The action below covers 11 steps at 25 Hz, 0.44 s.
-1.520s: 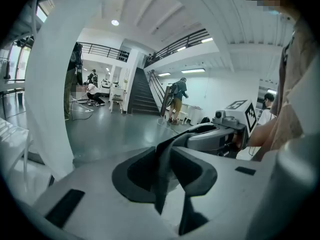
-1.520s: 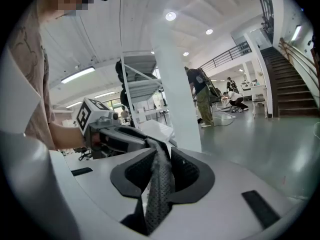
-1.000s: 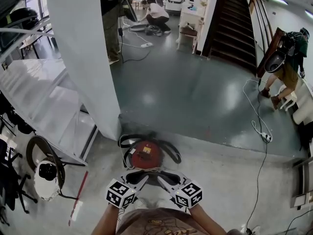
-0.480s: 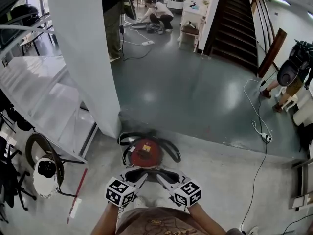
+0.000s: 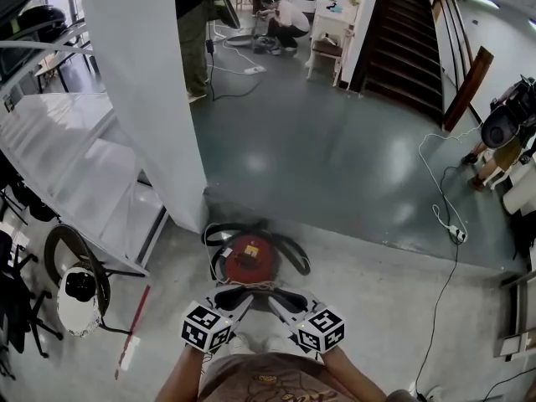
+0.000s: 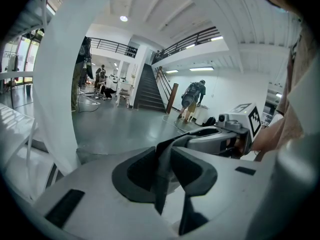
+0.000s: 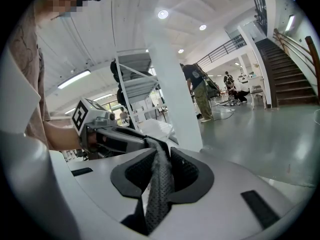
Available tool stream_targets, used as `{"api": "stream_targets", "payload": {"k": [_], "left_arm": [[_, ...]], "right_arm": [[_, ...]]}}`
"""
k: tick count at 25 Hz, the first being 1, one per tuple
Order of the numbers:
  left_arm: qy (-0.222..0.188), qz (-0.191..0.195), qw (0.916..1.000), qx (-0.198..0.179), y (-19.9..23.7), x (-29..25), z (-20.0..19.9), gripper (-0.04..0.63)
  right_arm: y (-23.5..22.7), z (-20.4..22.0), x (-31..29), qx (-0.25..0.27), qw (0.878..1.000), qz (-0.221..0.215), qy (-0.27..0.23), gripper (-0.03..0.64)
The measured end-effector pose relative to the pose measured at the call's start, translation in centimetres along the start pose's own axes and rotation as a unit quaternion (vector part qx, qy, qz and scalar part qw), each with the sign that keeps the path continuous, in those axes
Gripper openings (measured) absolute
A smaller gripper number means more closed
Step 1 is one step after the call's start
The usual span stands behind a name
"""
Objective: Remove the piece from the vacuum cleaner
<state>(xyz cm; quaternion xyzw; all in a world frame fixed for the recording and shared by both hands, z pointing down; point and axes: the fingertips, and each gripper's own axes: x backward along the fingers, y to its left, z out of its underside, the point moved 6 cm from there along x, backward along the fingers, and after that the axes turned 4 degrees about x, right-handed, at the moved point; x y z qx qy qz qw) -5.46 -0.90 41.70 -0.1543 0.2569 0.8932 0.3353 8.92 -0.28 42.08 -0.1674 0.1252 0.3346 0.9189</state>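
The left gripper (image 5: 240,305) and right gripper (image 5: 276,306) each clamp their fingers on the dark mesh piece (image 7: 160,184). They likely share its ends to lift it evenly off the red vacuum cleaner (image 5: 249,258) just beyond them.

White pillar (image 5: 146,99) left of centre, base at edge of pale concrete floor (image 5: 377,308). Dark staircase (image 5: 402,32) rising at far right. Power strip (image 5: 457,235) on dark glossy floor (image 5: 335,157). Crouching person (image 5: 291,15) far back, standing person (image 5: 191,32) beside pillar. Metal shelving (image 5: 75,166) at left. Round white object (image 5: 80,296) below shelving, possibly fan. Red-and-white stick (image 5: 134,335) lying on concrete just right of it
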Motion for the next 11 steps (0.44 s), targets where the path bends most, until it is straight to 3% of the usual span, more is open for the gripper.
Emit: {"api": "stream_targets", "payload": {"k": [11], "left_arm": [[-0.001, -0.003, 1.0000, 0.005, -0.11, 0.06, 0.03, 0.094]], "right_arm": [[0.05, -0.03, 0.06, 0.000, 1.000, 0.001, 0.001, 0.077]]}}
